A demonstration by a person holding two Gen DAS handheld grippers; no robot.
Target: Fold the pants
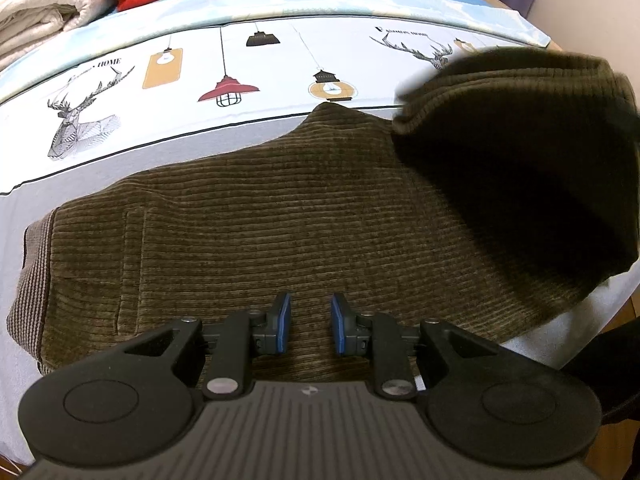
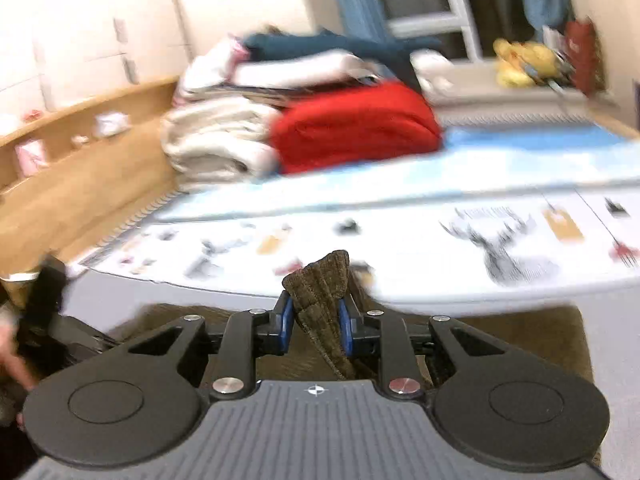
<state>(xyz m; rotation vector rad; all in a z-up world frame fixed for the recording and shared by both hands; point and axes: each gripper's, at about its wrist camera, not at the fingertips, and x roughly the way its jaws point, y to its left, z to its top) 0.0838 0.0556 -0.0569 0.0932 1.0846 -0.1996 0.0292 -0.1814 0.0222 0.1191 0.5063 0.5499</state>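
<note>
Your right hand-held gripper [image 2: 316,322] clenched a bunched fold of soft, floppy olive-brown corduroy pants [image 1: 280,216] at lower centre; your left hand-held gripper [image 1: 309,322] hovered slightly parted, grasping nothing.

Both wrist cameras sit close above the shared bedsheet [image 1: 120,184].
</note>
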